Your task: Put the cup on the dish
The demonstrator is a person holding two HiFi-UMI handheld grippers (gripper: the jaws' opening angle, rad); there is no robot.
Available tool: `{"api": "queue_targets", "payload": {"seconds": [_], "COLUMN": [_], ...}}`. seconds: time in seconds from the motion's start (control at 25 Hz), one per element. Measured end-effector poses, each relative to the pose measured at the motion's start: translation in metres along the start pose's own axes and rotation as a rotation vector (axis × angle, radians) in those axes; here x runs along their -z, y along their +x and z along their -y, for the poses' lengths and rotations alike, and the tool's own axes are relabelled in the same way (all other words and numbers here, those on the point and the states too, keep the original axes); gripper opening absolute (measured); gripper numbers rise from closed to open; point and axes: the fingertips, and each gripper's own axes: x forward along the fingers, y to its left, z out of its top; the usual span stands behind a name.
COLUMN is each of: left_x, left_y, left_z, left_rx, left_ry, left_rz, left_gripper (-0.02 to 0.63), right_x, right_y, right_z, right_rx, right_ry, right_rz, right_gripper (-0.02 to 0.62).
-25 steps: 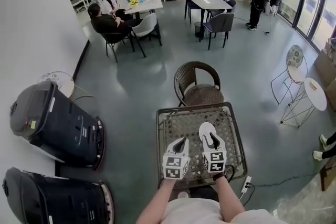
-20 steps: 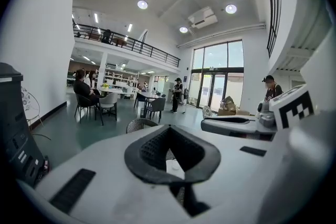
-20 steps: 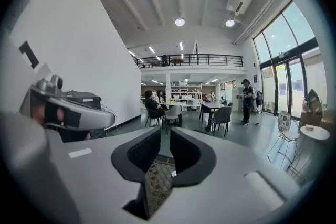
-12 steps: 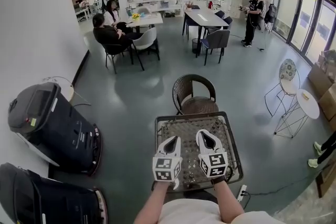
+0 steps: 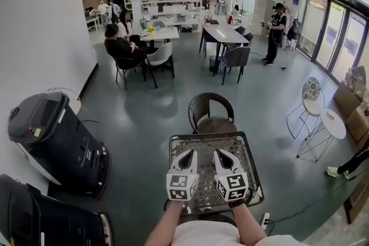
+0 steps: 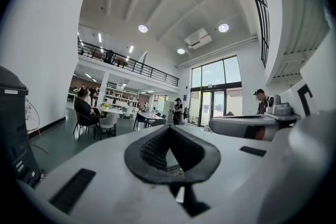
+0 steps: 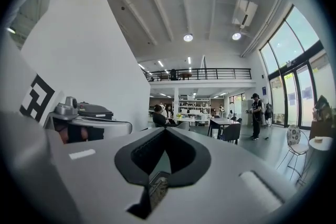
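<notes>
**no cup or dish in sight, both grippers shut and empty**

head view: left hand-held gripper [image 5: 188,155] and right hand-held gripper [image 5: 221,154] are held side by side, just apart, over the near half of the tabletop [image 5: 249,165]. the tabletop looks bare apart from its woven pattern. i can't find the cup or the dish on it or anywhere else in this view. a wicker chair [image 5: 210,110] stands just behind the far edge.

left gripper view: the left hand-held gripper's tips meet, nothing between the jaws. the camera points out across the room, with only a sliver of tabletop showing through the gap.

right gripper view: same for the right hand-held gripper, jaws fully closed and nothing held. it also looks out level across the room rather than down at the surface.

my read: the task hasn't started and this is a locate step. to do it well:
- pitch both grippers and the head down, and find the cup and the dish first
- open the jaws before the approach, not at the cup
- use one gripper for the cup and keep the other clear of the dish
</notes>
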Motion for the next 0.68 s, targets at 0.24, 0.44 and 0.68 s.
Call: {"api": "queue_targets", "payload": {"seconds": [0.24, 0.44, 0.68], "left_x": [-0.003, -0.003, 0.024], "left_y": [-0.015, -0.029, -0.051], "left_z": [-0.001, -0.003, -0.035], "left_rx": [0.004, -0.018, -0.07], "left_ry": [-0.003, -0.052, -0.111], "left_rz": [0.031, 0.048, 0.024], "left_gripper": [0.003, 0.003, 0.003], "right_x": [-0.01, -0.014, 0.018], "right_y": [-0.004, -0.001, 0.007], "right_z": [-0.009, -0.024, -0.066], "right_rx": [0.023, -0.012, -0.088], "right_ry": [0.049, 0.037, 0.032], "right_rz": [0.05, 0.021, -0.05], "right_gripper": [0.0, 0.0, 0.0]}}
